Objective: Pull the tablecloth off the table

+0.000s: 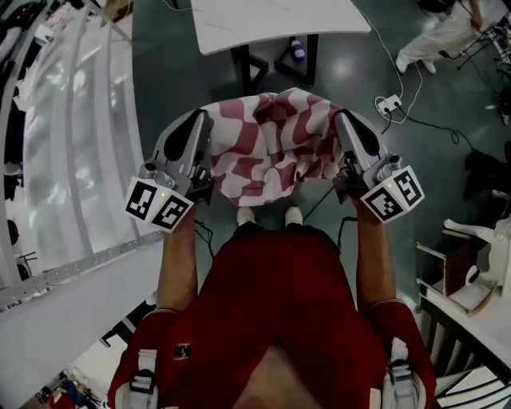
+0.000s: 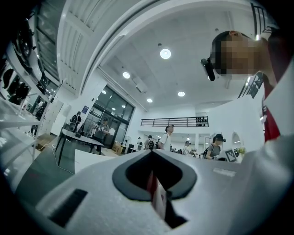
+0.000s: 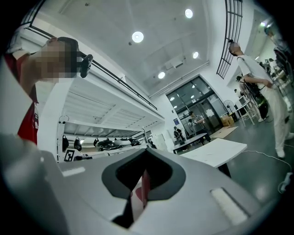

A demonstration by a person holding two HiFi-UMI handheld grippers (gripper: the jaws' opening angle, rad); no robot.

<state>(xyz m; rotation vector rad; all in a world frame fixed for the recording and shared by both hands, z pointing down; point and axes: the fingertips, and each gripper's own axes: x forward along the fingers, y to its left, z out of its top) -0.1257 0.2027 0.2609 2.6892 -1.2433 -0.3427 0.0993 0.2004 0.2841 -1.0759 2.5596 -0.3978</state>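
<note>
1. The red-and-white tablecloth [image 1: 271, 144] is clear of the white table [image 1: 271, 24]. It hangs bunched in the air between the two grippers, above the dark floor and ahead of the person's shoes [image 1: 246, 216].
2. The left gripper [image 1: 201, 128] has its jaws pinched together on a thin fold of the cloth. Its own view shows only a sliver of fabric in the slot.
3. The right gripper [image 1: 345, 126] is clamped the same way on the opposite edge, again with just a narrow strip of cloth between the pads.
4. Risk: each grip catches so little fabric that, to my eye, a quick tug or shake could slide one edge out. The cloth would then swing down from the other gripper.
5. Risk: the loose middle sags below the jaws. If it is lowered or carried forward carelessly, I'd guess it could brush the floor or get underfoot.
6. Risk: a power strip [image 1: 390, 104] and its cable lie on the floor to the person's right. A trailing corner could catch there, or on the table's dark legs.
7. Count:
   - one tablecloth;
   - two grippers, each with one marker cube, left [image 1: 157, 204] and right [image 1: 393, 194];
   - one white table nearby;
   - one power strip;
   - two shoes;
   - one small bottle-like thing [image 1: 297, 50] under the table, too small to name for sure.
</note>
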